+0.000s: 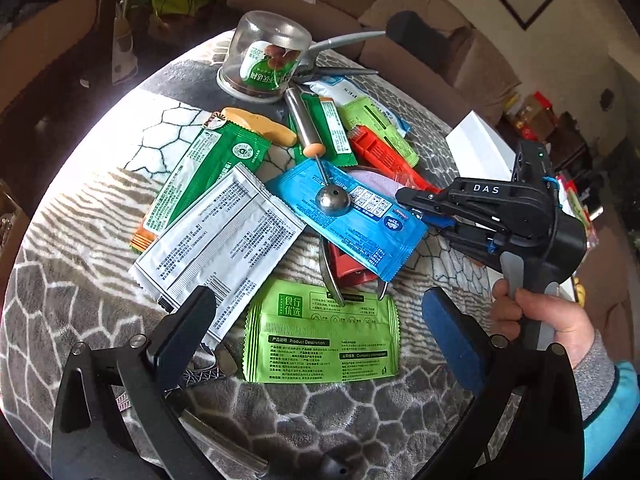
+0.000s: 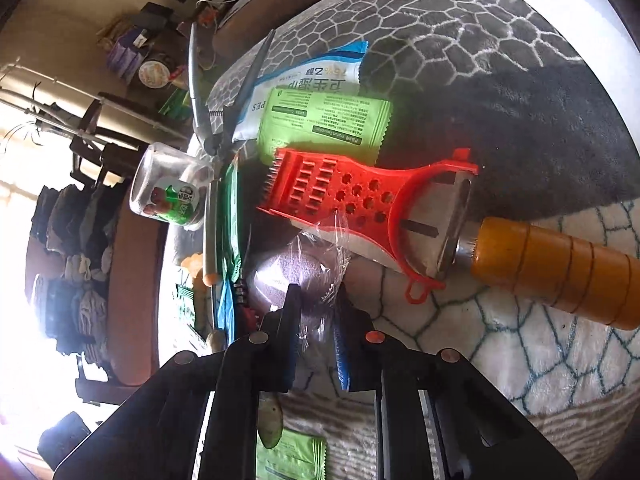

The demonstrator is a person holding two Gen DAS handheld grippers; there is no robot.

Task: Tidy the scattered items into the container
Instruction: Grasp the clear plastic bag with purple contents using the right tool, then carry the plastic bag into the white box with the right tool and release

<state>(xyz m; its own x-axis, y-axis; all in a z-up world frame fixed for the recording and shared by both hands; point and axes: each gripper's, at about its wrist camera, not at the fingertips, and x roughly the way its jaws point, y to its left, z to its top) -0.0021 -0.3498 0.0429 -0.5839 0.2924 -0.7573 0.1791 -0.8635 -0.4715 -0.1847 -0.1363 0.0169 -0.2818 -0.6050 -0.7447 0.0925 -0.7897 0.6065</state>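
Snack and wipe packets lie in a heap on the patterned cloth: a light green packet [image 1: 324, 336], a blue one [image 1: 348, 216], a white one [image 1: 224, 236] and a dark green one [image 1: 208, 172]. A metal melon baller [image 1: 332, 200] rests on the blue packet. My left gripper [image 1: 320, 332] hangs open just above the light green packet, holding nothing. My right gripper [image 2: 316, 314] [image 1: 404, 196] is shut on the clear wrapper of a purple pad [image 2: 280, 276] [image 1: 376, 180], beside the red peeler-grater [image 2: 360, 196] [image 1: 384, 156].
An upturned clear jar [image 1: 266, 58] [image 2: 168, 188] and grey shears [image 1: 340, 40] sit at the heap's far side. A wooden handle [image 2: 560, 272] lies under the peeler's head. A white box [image 1: 480, 148] stands at the right edge. A hand [image 1: 552, 320] holds the right gripper.
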